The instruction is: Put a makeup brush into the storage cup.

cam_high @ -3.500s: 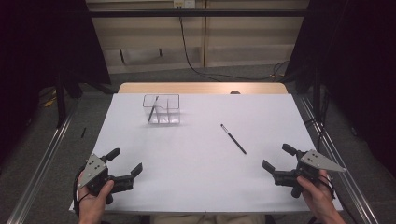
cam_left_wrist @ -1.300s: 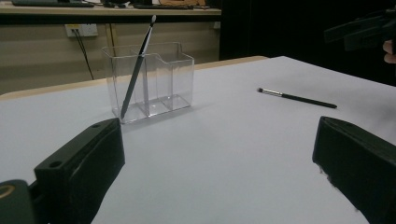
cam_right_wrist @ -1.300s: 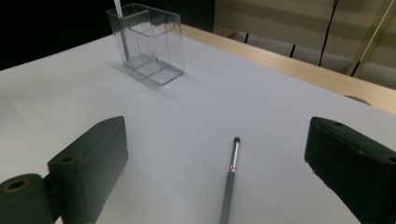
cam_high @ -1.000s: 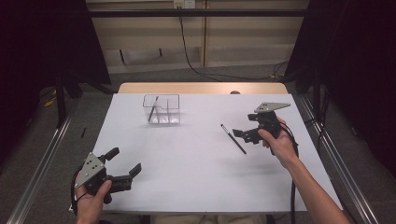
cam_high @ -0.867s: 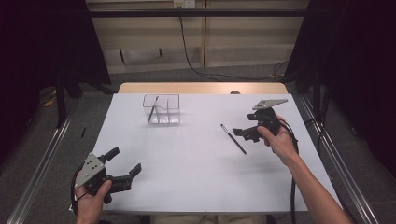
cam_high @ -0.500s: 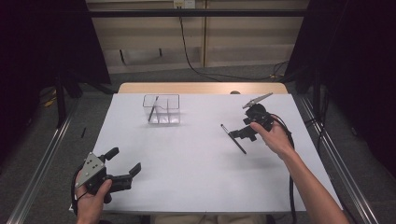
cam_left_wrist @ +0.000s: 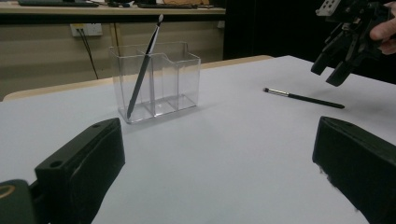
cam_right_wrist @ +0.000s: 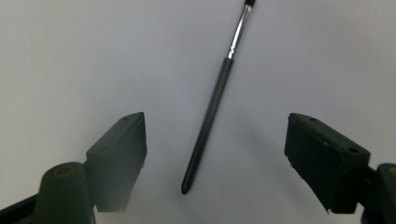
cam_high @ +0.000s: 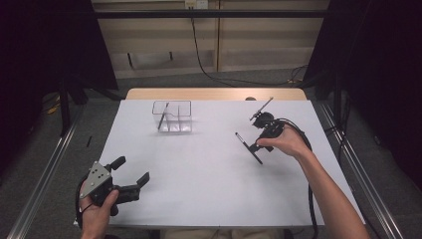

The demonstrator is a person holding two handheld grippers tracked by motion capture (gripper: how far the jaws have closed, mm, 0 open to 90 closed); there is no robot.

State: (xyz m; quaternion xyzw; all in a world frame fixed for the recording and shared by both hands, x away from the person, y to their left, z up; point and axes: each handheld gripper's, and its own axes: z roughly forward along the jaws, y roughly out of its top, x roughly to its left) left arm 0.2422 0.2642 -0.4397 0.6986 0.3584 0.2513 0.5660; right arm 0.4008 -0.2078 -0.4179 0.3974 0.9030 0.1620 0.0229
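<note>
- The right gripper (cam_high: 255,133), a black two-jaw tool in a person's hand, has swung in from the table's near right corner and now hangs over the slim black make-up brush with a silver ferrule (cam_right_wrist: 215,102); its jaws have just been closing yet stand apart, the brush between them untouched.
- The brush lies flat on the white table cover (cam_high: 209,169), well apart from the clear plastic three-slot organiser (cam_high: 172,116), where a similar brush (cam_left_wrist: 142,70) already leans.
- The left gripper (cam_high: 130,174) waits near the front edge, jaws wide and empty, unmoved.
- The pick-up looks imminent.

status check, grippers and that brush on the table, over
Right gripper above brush, jaws open, closing in. Brush flat on table, untouched. Left gripper open, idle. Nothing in the way.
</note>
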